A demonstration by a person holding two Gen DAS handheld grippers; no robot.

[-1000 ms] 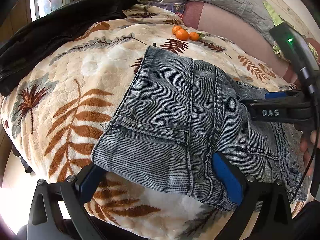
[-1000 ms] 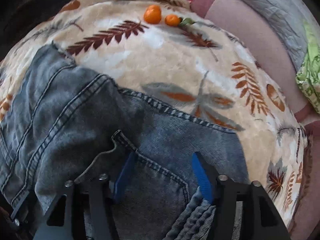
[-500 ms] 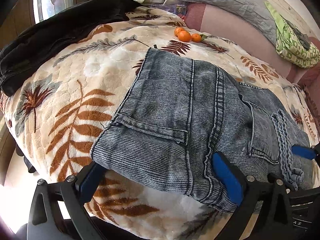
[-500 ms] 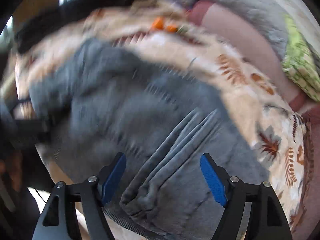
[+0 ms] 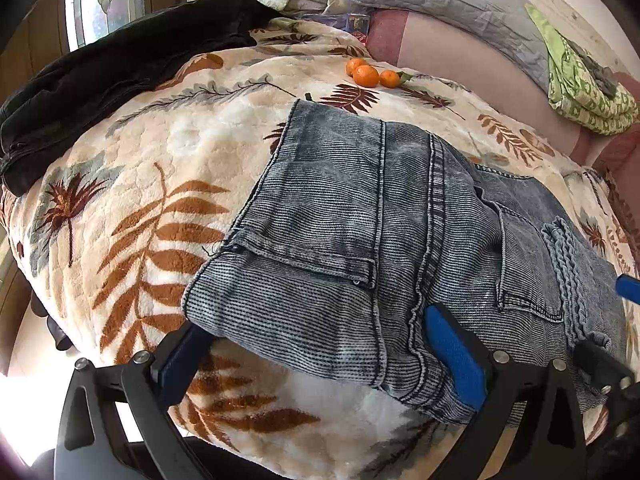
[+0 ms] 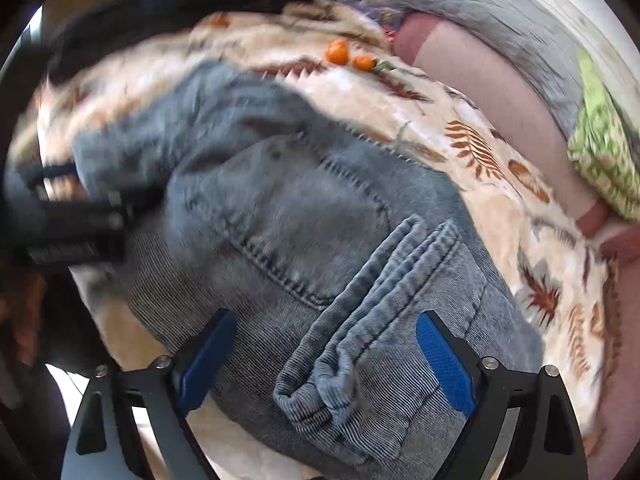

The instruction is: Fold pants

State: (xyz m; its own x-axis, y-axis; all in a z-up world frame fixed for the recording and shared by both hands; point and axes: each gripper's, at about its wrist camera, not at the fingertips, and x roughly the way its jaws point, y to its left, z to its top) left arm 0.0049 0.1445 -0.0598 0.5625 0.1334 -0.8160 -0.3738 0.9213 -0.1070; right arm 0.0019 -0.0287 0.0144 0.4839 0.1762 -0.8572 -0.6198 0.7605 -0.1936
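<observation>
A: Both grippers stand wide and hold nothing. The left gripper (image 5: 324, 352) straddles the near edge of the folded pants (image 5: 384, 232), which lie on the bed's blanket (image 5: 132, 216) just ahead of its fingers.

B: And the right gripper (image 6: 328, 360)?

A: It is also at the near edge, with the bunched waistband between its spread fingers. The bundle's long axis runs across both; the two look about equally near.

B: What differs between the views?

A: Only the left view is sharp, showing the pocket and tangerines (image 5: 370, 74) beyond; the right view is blurred.
</observation>
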